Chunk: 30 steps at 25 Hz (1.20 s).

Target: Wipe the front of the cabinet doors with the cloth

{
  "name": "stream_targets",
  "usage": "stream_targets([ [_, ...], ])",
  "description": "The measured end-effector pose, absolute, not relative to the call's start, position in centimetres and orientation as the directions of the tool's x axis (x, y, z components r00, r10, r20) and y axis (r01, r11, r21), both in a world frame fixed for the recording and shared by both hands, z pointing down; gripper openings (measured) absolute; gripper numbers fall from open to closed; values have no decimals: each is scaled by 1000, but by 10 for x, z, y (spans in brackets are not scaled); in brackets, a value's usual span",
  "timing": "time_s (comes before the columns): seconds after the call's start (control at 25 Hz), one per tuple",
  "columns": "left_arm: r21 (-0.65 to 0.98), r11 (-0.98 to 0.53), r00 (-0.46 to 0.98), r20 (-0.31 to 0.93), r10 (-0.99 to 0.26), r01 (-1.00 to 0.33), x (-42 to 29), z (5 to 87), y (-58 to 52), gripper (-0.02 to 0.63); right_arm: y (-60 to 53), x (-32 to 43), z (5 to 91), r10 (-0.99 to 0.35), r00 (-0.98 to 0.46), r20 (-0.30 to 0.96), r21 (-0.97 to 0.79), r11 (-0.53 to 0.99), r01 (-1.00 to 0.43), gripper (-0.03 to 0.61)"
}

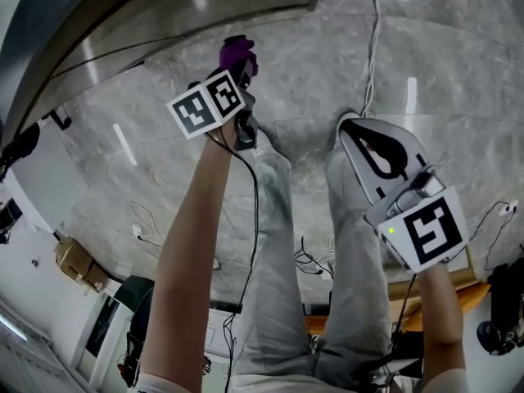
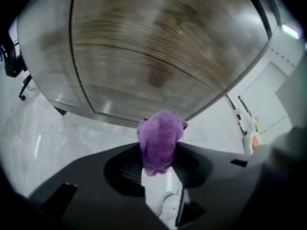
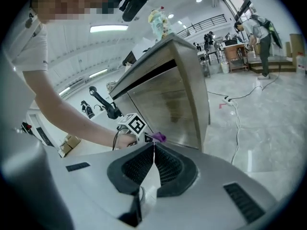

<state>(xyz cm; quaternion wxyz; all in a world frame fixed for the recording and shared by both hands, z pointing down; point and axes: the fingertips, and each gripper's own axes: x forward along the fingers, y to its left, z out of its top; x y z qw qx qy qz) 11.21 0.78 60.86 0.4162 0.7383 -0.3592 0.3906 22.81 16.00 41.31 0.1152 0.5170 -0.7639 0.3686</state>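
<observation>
My left gripper (image 1: 240,70) (image 2: 159,153) is shut on a bunched purple cloth (image 2: 159,140) (image 1: 237,54) that sticks out past its jaws. It points at the lower part of the cabinet doors (image 2: 163,51), which are brown and wood-grained, with a vertical seam at the left. The cloth (image 3: 159,137) is close to the door front; contact cannot be told. The cabinet (image 3: 168,97) also shows in the right gripper view, with the left gripper's marker cube (image 3: 135,124) beside it. My white right gripper (image 1: 354,128) (image 3: 153,146) hangs back over the floor, shut and empty.
The floor is grey marble, with a white cable and power strip (image 3: 234,110) (image 1: 372,47) running across it. A bottle (image 3: 160,24) stands on the cabinet top. A cardboard box (image 1: 75,260) sits at the left. A person (image 3: 259,27) stands among far desks.
</observation>
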Motion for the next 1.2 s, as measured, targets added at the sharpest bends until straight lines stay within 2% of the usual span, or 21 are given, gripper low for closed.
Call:
stream_targets([
  [0.24, 367, -525, 478, 874, -88, -768, 223, 631, 46, 152, 204, 288, 425, -743, -360, 564, -468, 72, -881, 28],
  [0.56, 336, -552, 459, 883, -97, -763, 276, 650, 12, 152, 249, 321, 454, -770, -238, 592, -475, -95, -875, 28],
  [0.84, 376, -543, 481, 875, -60, -751, 265, 656, -6, 152, 253, 299, 471, -780, -129, 612, -450, -209, -868, 28],
  [1.2, 364, -495, 437, 899, -37, -789, 152, 660, -67, 152, 139, 225, 446, -820, -147, 553, -470, -162, -868, 28],
])
